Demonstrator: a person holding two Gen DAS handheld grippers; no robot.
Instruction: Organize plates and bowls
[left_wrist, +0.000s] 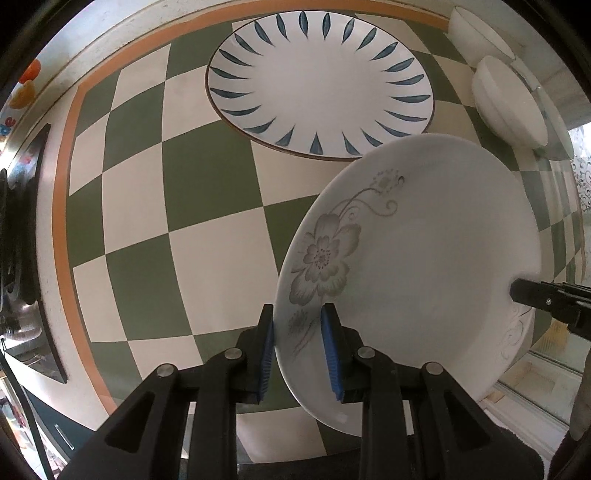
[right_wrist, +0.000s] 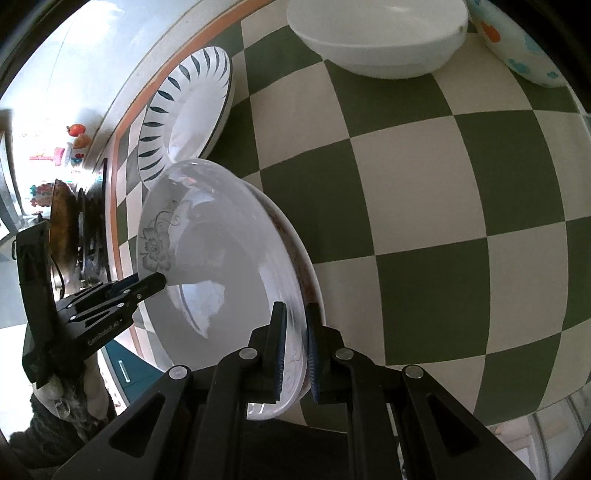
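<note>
White floral plate (left_wrist: 424, 266) hangs tilted above the checkered counter (left_wrist: 207, 184), pinched at opposite rims: the left gripper (left_wrist: 297, 343) clamps one edge, the right gripper (right_wrist: 295, 343) the other, both nearly closed on it. Near the counter's far edge lie a blue-leaf plate (left_wrist: 317, 81) and two white bowls (left_wrist: 509, 99).

The flowered plate (left_wrist: 424, 258) is showing smooth, glossy ceramic. The checked cloth (left_wrist: 207, 206) is looking matt. The left gripper (left_wrist: 297, 352) is wearing ribbed blue pads (left_wrist: 332, 354) on matt black plastic.
</note>
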